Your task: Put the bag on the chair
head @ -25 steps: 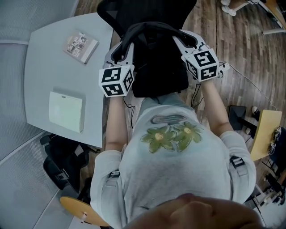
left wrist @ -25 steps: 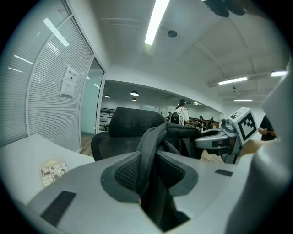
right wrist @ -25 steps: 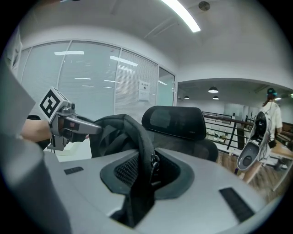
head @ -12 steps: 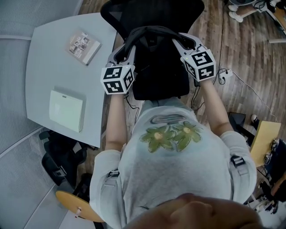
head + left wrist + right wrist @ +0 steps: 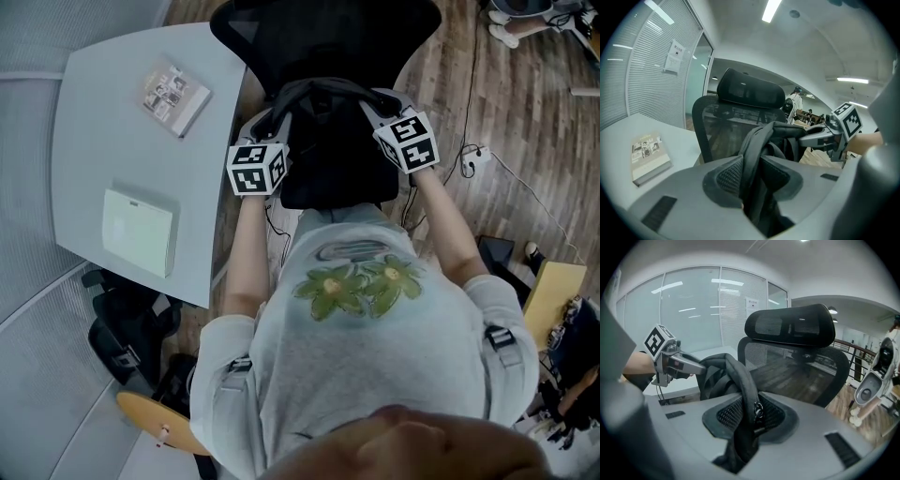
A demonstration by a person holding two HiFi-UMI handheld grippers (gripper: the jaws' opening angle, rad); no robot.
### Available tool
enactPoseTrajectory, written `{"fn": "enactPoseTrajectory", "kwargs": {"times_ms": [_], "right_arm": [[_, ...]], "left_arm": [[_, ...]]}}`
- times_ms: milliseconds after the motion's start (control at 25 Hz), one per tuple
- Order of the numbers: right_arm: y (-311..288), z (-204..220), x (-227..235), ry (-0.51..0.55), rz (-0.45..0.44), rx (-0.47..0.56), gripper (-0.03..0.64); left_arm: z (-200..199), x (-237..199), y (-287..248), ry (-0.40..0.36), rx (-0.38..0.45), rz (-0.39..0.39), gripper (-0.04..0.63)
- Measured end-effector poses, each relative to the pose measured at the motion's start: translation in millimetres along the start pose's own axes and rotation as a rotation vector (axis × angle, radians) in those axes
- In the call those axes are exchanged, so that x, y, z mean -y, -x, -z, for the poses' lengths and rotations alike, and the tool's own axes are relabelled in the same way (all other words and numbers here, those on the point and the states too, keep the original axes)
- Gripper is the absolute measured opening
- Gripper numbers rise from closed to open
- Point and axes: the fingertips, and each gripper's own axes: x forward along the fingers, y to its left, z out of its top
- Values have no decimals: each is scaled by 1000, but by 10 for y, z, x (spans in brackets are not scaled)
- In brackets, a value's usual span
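Upper centre of the head view, the black bag (image 5: 333, 164) sits over the chair (image 5: 328, 33) seat; whether it touches the seat yet I cannot tell. The left gripper (image 5: 752, 178) pinches one strap (image 5: 757, 136) between its fingers (image 5: 727, 176), and the right gripper (image 5: 751, 416) pinches another likewise. I judge it best to lower both sides level, settle the base against the backrest, then let go. What the bag holds I cannot see. At left, the tabletop (image 5: 94, 150) carries a book (image 5: 174, 97) and a white box (image 5: 139, 232).
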Motion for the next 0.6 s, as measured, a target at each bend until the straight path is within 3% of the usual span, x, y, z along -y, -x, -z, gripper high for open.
{"fn": "enactPoseTrajectory", "kwargs": {"times_ms": [360,600], "right_arm": [[-167,34,172,16,-14,14,95],[-388,4,264,45,-31,65,95]], "left_arm": [[-36,-75,-205,-19,-4,7,136],[-48,-254,-375,-14,38,-39,143]]}}
